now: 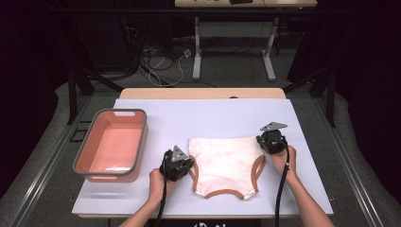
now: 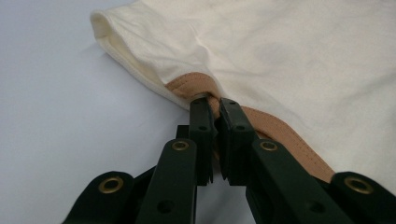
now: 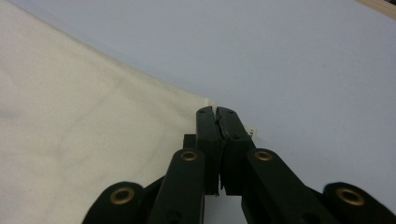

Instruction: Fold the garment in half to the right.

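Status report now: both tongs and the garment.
Left tongs shut on the brown trim of the cream garment. Right tongs shut on its corner. Garment flat on table; pink bin well aside.

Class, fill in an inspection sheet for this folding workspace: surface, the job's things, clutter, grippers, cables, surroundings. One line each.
Surface: pale table, flat.
Job's things: cream garment with tan trim, spread flat.
Clutter: pink bin at the left, apart from the garment.
Grippers: left gripper shut on the tan trim; right gripper shut at the garment's corner.
Cables: a black cable trails from each gripper; loose wires on the floor.
Surroundings: dark room, desk frame behind.
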A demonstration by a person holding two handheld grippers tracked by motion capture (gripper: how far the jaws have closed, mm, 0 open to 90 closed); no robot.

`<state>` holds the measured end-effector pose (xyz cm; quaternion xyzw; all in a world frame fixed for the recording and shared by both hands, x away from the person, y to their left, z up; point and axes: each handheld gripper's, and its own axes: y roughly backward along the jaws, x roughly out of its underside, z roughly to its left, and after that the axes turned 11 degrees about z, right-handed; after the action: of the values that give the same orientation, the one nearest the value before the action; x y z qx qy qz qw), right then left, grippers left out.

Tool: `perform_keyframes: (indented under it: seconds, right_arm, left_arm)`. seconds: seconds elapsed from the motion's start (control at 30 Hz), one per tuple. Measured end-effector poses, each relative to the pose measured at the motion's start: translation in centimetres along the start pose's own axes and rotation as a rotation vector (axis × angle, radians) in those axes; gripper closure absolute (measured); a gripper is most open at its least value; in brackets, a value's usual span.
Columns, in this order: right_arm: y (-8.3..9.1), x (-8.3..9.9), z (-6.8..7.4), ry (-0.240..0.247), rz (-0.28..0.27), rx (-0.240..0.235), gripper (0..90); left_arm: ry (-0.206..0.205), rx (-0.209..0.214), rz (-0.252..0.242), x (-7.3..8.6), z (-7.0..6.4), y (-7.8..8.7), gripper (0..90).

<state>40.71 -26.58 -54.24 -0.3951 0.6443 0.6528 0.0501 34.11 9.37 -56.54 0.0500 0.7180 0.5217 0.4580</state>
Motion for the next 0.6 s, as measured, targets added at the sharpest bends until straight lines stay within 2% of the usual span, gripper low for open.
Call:
perform_keyframes:
  seconds: [0.23, 0.6]
  right_arm:
    - [0.1, 0.1, -0.5, -0.015, 0.009, 0.012, 89.2]
    - [0.1, 0.2, -1.2, -0.012, 0.015, 0.047, 89.3]
  left_arm:
    - [-0.01, 0.008, 0.005, -0.5, -0.2, -0.3, 84.2]
    - [-0.012, 0.022, 0.007, -1.3, -0.5, -1.0, 83.5]
